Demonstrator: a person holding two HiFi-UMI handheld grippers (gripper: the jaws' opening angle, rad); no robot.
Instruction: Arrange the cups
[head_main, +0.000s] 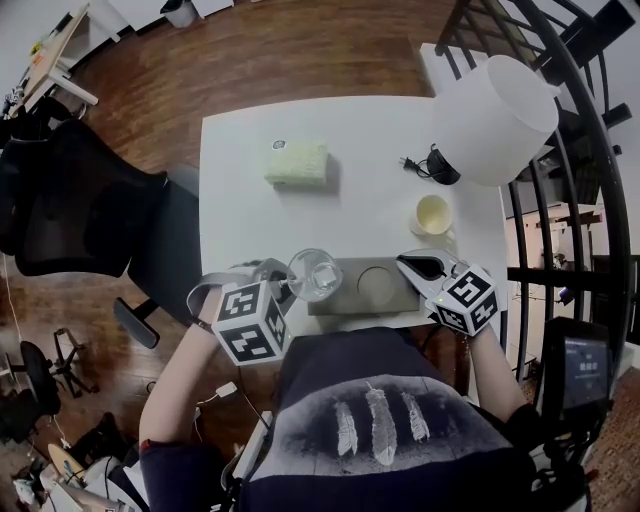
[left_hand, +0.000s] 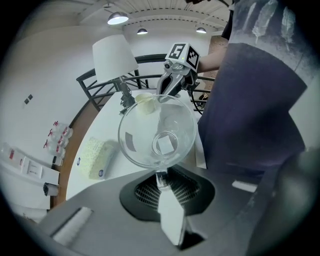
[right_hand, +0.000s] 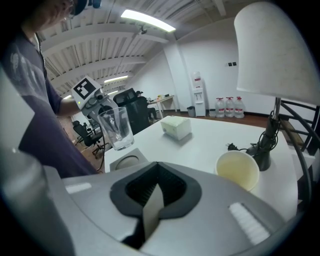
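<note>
Forearms reach forward from either side of the person's torso, each hand carrying one gripper over the near edge of the white table. The left gripper points steeply downward, its marker cube toward the body. Its jaws are nearly together, pinched on the wall of a clear drinking glass at the rim. The left gripper view looks straight into the mouth of the glass. The glass is over the left end of a grey tray with round recesses. Contact between its base and the tray cannot be determined.

The right gripper slants down at a shallower angle, with its tips at the right end of the tray. Its jaws are fully together with nothing between them.

Beyond the right gripper, a cream paper cup stands upright on the table, apart from the tray. Farther back, a tissue pack lies left of centre. A lamp with a white shade stands at the far right corner, with a black cable beside its base.
</note>
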